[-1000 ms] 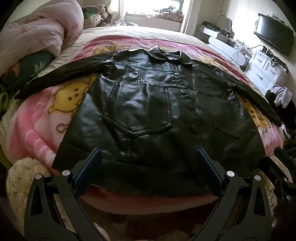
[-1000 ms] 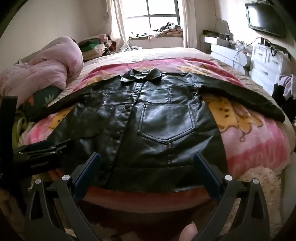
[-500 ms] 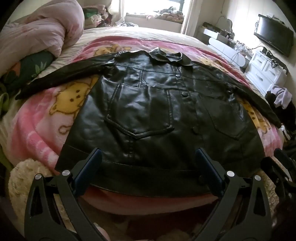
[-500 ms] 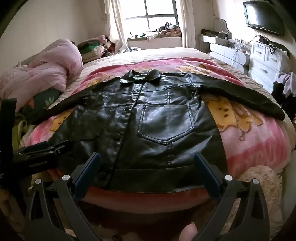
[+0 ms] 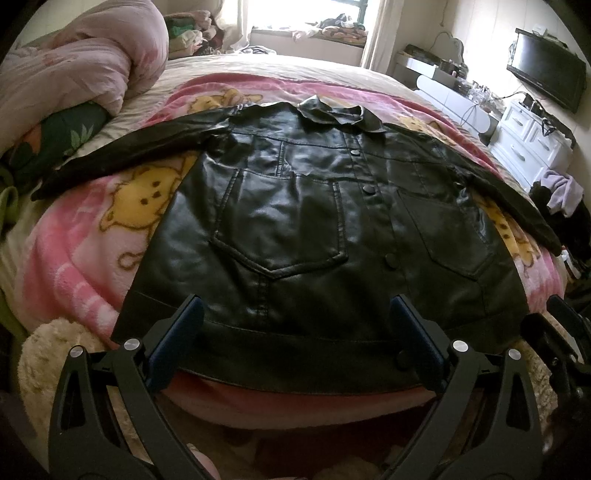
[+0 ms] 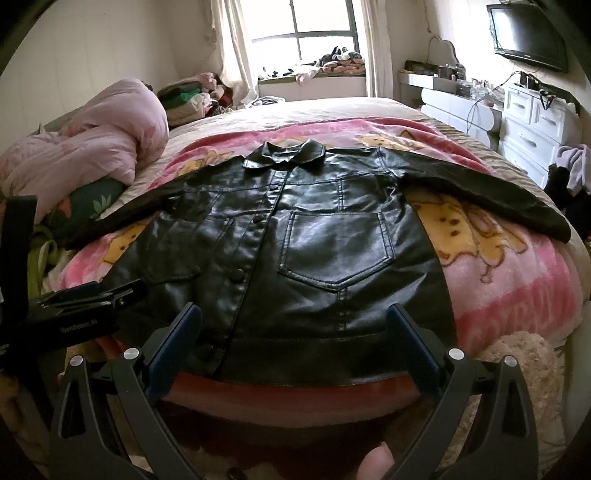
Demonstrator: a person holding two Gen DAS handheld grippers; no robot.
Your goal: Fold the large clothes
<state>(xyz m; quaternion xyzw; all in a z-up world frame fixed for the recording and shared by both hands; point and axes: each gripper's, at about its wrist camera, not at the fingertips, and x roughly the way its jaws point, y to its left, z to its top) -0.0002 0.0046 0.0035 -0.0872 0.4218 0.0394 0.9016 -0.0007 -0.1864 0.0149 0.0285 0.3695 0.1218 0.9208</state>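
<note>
On the bed's pink cartoon blanket (image 5: 85, 258) lies the black leather jacket (image 5: 295, 229), flat, buttoned, sleeves out. My left gripper (image 5: 295, 328) and right gripper (image 6: 295, 325) hover at its hem, jaws wide apart, empty. Small white lettering on the left gripper's body, seen from the right wrist, is too blurred to read.

Your jacket (image 5: 314, 236) looks like black leather or a leather imitation (which of the two cannot be told), smooth and glossy, with window light sheening off its pockets and round matt snaps. Under it you have a fleece blanket (image 6: 517, 280), soft and fuzzy, matt pink with yellow print. The quilt (image 6: 92, 155) bunched at the side is matt, crumpled pale pink cloth. Your left gripper (image 5: 293, 321) and right gripper (image 6: 293, 325) look like matt black plastic with shiny metal screw heads, their fingers lined with dull dark blue pads (image 5: 181, 343). The dresser (image 6: 532, 125) is smooth glossy white, and the television (image 6: 528, 33) shows a glossy dark screen.
</note>
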